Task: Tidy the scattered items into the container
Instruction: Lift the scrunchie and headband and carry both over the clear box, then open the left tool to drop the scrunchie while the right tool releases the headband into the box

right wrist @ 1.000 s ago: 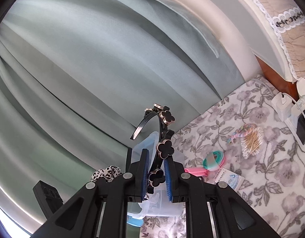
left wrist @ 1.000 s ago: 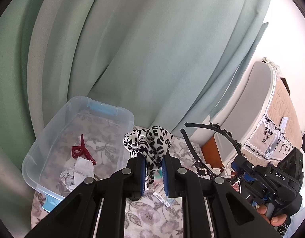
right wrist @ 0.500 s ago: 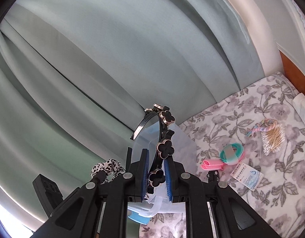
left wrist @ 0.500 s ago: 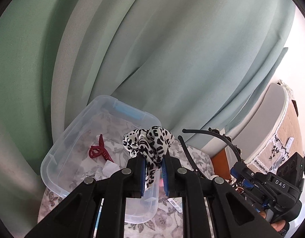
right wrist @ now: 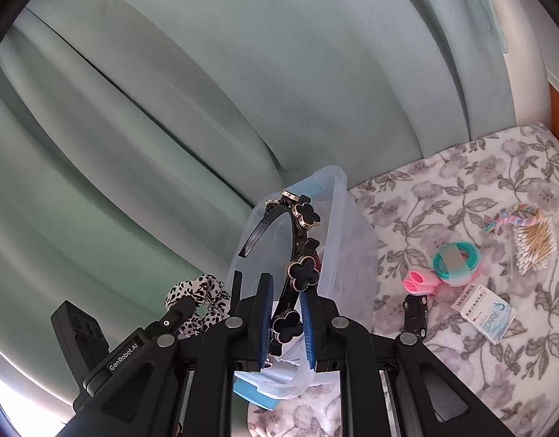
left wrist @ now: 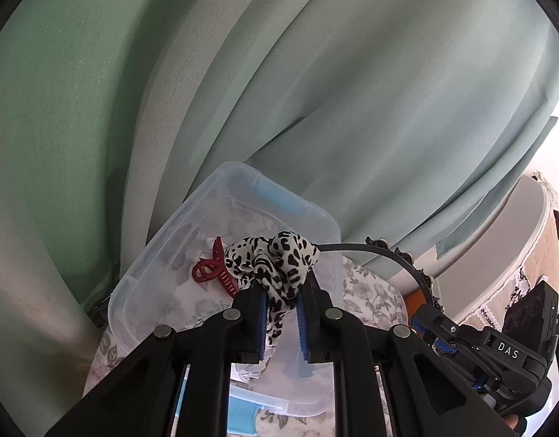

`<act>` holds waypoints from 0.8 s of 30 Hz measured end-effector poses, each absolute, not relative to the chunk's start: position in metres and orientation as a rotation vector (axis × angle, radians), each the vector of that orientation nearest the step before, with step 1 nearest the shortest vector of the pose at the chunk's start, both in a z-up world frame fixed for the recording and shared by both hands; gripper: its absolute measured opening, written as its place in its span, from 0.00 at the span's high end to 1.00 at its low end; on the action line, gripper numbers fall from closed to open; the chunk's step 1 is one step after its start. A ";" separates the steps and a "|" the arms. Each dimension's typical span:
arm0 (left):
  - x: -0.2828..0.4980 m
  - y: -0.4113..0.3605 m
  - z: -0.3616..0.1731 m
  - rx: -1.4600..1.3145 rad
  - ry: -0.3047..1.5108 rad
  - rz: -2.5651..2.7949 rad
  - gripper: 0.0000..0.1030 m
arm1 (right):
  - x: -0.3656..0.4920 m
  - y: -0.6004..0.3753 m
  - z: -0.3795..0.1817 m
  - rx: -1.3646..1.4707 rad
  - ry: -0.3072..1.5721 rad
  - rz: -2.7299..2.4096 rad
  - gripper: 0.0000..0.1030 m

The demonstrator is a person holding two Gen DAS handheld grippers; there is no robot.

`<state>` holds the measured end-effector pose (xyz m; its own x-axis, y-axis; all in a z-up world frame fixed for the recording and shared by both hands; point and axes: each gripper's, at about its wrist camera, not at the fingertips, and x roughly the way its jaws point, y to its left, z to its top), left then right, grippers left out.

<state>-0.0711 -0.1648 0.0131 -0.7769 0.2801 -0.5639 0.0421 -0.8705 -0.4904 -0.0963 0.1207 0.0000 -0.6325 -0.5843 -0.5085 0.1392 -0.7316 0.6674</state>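
Grippers both squeeze tight: my left gripper [left wrist: 281, 300] pinches the spotted scrunchie [left wrist: 276, 262], my right gripper [right wrist: 286, 322] the black headband [right wrist: 297, 251], clear bin [left wrist: 163, 255] at twelve o'clock.

Scrunchie [left wrist: 276, 262] black-white leopard spots; hair claw [left wrist: 215, 271] red; headband [right wrist: 299, 251] black.

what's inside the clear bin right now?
In the bin: a red claw clip and some white crumpled bits near the front. The scrunchie held by the left gripper blocks the middle of the floor, so anything there is hidden.
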 end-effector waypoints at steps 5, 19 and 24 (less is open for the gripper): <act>-0.076 -0.173 0.003 -1.023 -0.773 2.743 0.86 | -0.103 0.099 -0.009 1.087 -0.768 -2.352 0.84; -0.093 -0.183 -0.017 -1.119 -0.797 2.728 0.86 | -0.120 0.055 -0.030 1.185 -0.627 -2.302 0.81; -0.093 -0.184 -0.019 -1.135 -0.797 2.723 0.83 | -0.120 0.053 -0.032 1.208 -0.614 -2.290 0.81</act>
<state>-0.0933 -0.1841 -0.0186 -0.7211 0.2696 -0.6382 0.1169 -0.8606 -0.4956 -0.1203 0.0534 -0.0317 -0.4982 -0.5954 -0.6303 0.2001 -0.7863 0.5846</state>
